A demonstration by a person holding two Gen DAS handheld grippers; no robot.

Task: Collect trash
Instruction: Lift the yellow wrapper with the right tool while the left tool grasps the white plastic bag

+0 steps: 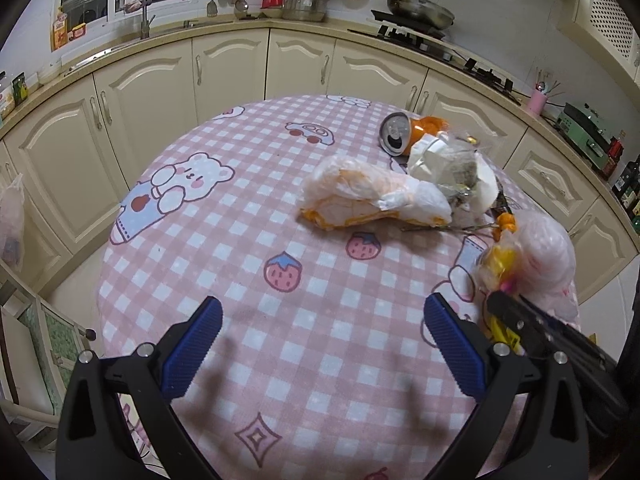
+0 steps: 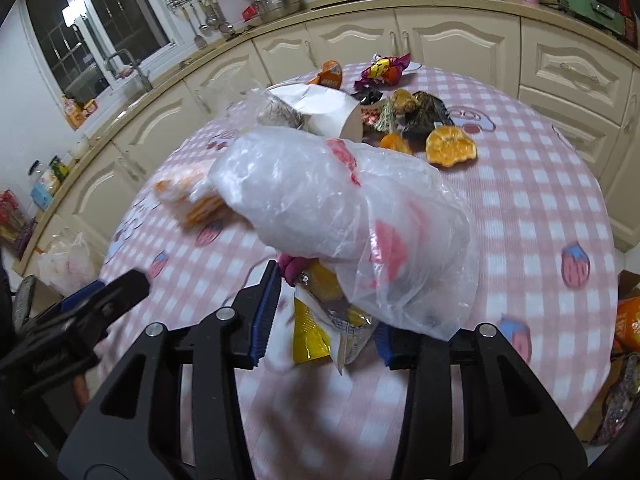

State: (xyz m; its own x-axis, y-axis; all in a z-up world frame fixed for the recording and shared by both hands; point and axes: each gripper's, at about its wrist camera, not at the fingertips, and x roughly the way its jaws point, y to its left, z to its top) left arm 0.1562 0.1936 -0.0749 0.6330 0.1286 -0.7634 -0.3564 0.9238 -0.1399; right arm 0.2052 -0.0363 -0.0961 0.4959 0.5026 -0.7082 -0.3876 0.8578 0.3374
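The right claw (image 2: 324,316) is clamped on a bundle of wrappers (image 2: 316,320) and a thin plastic bag (image 2: 340,208), held just above the checked surface (image 2: 520,208). The left claw (image 1: 324,344) hangs over bare cloth with its jaws wide apart and nothing between them. Remaining trash lies near the far edge: a drink can (image 1: 398,133), a crumpled tissue wad (image 1: 372,196), a paper cup (image 2: 320,110) and orange peel (image 2: 450,146).
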